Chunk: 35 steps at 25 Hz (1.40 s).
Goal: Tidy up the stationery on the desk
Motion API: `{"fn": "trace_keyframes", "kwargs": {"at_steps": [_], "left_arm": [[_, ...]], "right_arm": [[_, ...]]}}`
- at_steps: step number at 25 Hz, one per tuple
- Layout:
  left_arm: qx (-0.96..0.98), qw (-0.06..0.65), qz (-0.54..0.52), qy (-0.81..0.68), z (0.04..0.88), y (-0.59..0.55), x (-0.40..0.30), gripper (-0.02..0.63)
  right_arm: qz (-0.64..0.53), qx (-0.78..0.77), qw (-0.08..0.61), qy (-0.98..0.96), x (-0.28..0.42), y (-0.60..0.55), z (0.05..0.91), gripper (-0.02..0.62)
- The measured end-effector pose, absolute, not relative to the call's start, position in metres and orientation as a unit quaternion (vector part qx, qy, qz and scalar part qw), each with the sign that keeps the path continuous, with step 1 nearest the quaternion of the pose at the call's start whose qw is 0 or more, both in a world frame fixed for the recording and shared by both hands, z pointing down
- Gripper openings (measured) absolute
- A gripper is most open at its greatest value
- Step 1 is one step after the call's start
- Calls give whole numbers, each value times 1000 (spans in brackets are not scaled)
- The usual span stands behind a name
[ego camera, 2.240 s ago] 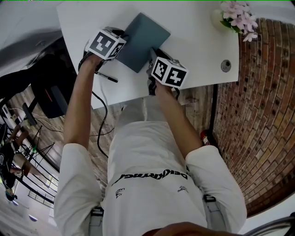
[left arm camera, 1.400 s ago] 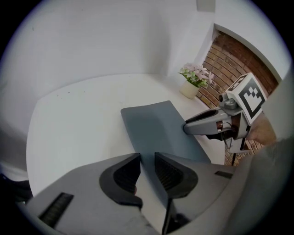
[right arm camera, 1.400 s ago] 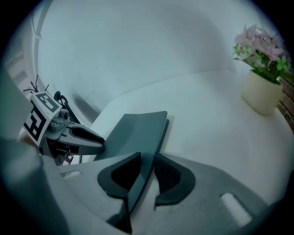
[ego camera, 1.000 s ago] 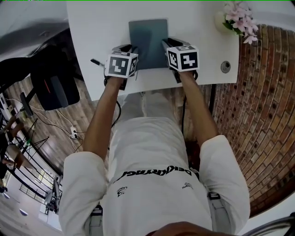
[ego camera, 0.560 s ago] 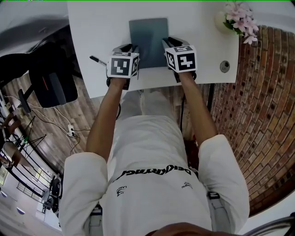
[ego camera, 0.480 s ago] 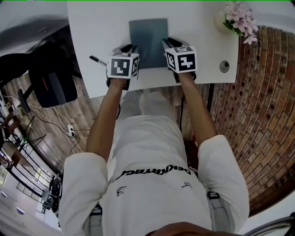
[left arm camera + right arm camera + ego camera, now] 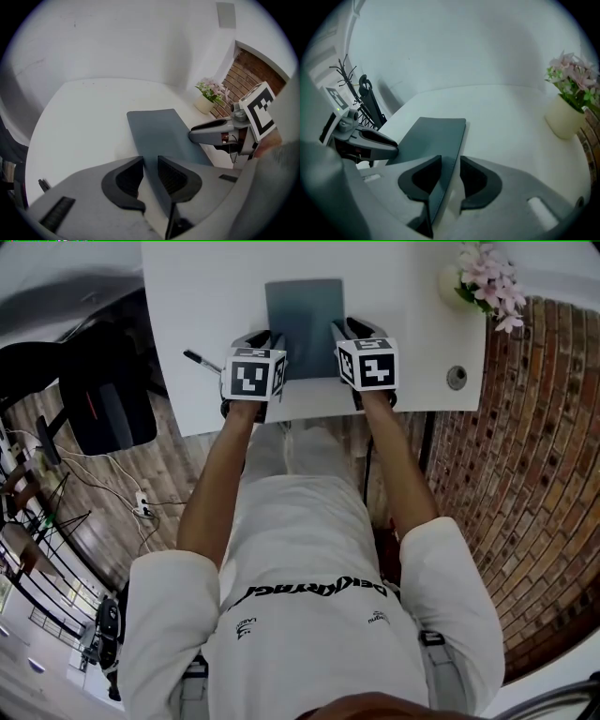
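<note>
A grey-blue notebook lies flat on the white desk, squared to the near edge. My left gripper is shut on its near left corner, the cover edge running between the jaws. My right gripper is shut on the near right corner. The notebook stretches away from both sets of jaws. A black pen rests on the desk just left of the left gripper. Each gripper also shows in the other's view: right gripper, left gripper.
A pot of pink flowers stands at the desk's far right corner. A round cable hole sits near the right front edge. A brick wall is to the right; a dark chair is left of the desk.
The notebook, held diagonally at first, has been turned square to the desk edge. Over the last second both grippers stay on its near corners with almost no movement.
</note>
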<state>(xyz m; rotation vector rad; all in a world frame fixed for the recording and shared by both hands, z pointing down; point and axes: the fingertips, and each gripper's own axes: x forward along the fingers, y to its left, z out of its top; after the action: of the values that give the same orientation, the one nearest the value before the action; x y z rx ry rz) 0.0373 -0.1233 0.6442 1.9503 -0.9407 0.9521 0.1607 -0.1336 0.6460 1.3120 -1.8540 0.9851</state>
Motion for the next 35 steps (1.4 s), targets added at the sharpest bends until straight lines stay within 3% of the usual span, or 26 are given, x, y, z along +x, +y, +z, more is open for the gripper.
{"fn": "trace_keyframes", "kwargs": {"at_steps": [11, 18, 28, 35], "left_arm": [[770, 359, 357, -388, 630, -127, 34, 95], [788, 326, 315, -417, 589, -132, 28, 50], [815, 281, 245, -444, 518, -126, 17, 0], [830, 253, 196, -457, 471, -120, 10, 0]], "right_arm": [[347, 521, 316, -712, 165, -136, 629, 133], [322, 536, 278, -730, 157, -142, 587, 126], [276, 555, 215, -755, 140, -138, 515, 0], [253, 559, 174, -770, 127, -127, 471, 0]]}}
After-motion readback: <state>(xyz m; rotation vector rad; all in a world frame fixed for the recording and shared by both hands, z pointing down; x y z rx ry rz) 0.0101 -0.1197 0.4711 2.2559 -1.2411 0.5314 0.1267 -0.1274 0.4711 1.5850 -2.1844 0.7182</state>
